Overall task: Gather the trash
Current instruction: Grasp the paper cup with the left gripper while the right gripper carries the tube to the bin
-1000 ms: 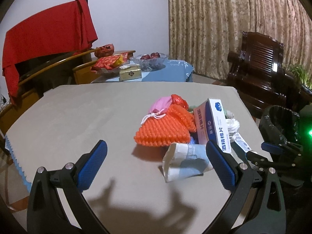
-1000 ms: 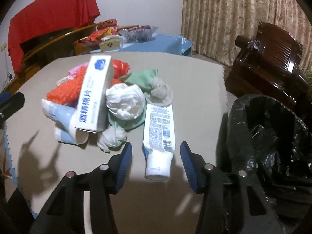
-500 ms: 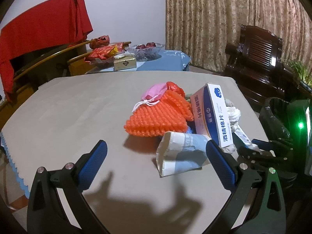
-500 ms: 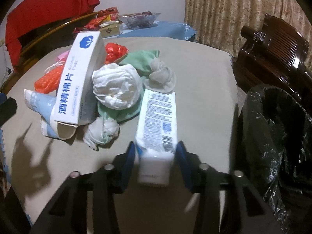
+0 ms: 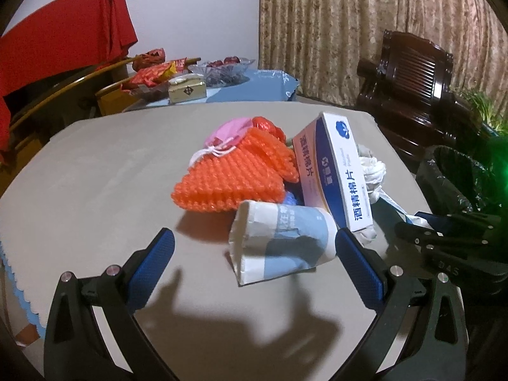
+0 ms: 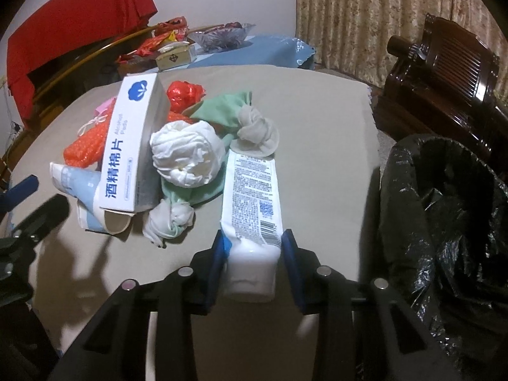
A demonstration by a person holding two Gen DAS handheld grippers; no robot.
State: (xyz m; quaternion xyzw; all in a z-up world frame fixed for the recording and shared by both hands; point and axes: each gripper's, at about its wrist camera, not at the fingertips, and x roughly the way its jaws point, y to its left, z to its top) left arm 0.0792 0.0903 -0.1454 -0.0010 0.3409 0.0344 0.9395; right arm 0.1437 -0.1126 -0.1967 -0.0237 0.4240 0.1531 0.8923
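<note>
A pile of trash lies on the grey table [image 5: 95, 165]: orange bubble wrap [image 5: 228, 181], a white and blue box [image 5: 336, 171], a crushed paper cup [image 5: 279, 238], wadded tissues [image 6: 187, 155] and green cloth [image 6: 222, 111]. My right gripper [image 6: 252, 247] is shut on the cap end of a white tube [image 6: 250, 190] that lies on the table. My left gripper [image 5: 254, 254] is open, and the paper cup sits between its fingers. A bin with a black bag [image 6: 451, 209] stands off the table's right edge.
A dark wooden chair [image 5: 412, 89] stands beyond the bin. A blue table [image 5: 247, 85] with snacks, a small box and a glass bowl lies behind. Red cloth [image 5: 63, 31] hangs over a chair at the back left. The right gripper's body [image 5: 451, 238] shows at the left view's right.
My right gripper moved forward and closed on the tube's cap end. My left gripper moved closer to the pile, so the paper cup now sits between its open fingers.
</note>
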